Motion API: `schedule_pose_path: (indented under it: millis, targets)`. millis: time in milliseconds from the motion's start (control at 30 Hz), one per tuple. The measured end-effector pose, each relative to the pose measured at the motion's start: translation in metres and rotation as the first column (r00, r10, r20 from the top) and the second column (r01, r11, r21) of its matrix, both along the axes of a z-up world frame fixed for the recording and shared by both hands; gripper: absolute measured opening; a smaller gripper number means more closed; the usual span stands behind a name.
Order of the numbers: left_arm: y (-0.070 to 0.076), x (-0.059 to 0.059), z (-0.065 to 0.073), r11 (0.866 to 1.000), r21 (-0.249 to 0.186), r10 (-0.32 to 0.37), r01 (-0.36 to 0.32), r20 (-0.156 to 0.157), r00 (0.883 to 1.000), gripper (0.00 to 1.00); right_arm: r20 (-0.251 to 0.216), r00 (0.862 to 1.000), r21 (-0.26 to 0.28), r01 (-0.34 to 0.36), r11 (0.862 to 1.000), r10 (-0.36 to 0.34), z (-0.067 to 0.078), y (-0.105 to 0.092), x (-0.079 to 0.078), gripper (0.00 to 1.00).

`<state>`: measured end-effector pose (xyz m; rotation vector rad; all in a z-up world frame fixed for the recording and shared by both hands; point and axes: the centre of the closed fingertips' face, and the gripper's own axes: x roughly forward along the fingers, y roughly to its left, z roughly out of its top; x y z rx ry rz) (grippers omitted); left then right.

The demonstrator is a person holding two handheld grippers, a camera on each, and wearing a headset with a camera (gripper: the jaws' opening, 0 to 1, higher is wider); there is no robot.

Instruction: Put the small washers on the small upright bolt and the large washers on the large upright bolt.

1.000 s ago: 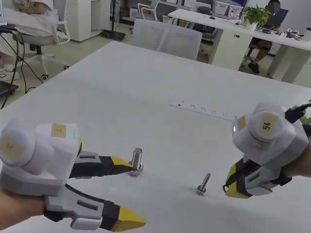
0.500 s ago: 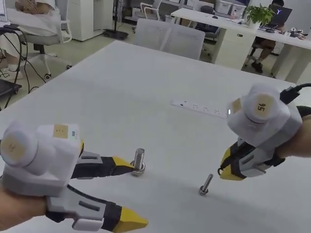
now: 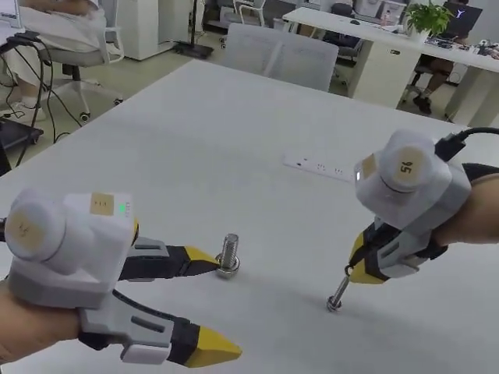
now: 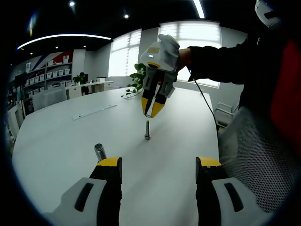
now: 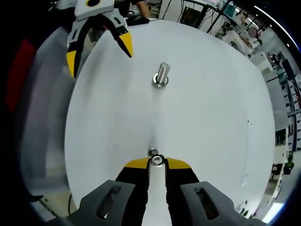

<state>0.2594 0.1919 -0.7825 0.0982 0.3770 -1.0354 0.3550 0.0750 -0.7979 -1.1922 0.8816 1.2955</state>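
1. A small washer [image 5: 156,161] is pinched flat between the closed tips of the right gripper [image 3: 352,273].
2. The small bolt [image 3: 338,294] is stood upright on the table [image 3: 234,140], right under those tips, so a straight drop along its axis looks needed.
3. The left gripper [image 3: 210,305] is held wide open and empty, beside the large bolt [image 3: 228,253].

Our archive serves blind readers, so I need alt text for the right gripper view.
The right gripper pinches a small washer right at the top of the small bolt on a white table. Beyond stands the large bolt, and past it the left gripper, jaws open.
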Motion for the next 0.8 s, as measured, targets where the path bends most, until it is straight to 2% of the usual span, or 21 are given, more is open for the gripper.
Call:
schedule_pose_path:
  millis: [800]
  targets:
    - [-0.001,0.003,-0.003,1.0,-0.001,0.004,-0.004,-0.007,1.0,0.62,-0.029,1.0,-0.014,0.003,1.0,-0.003,-0.019,-0.003,0.007,0.13]
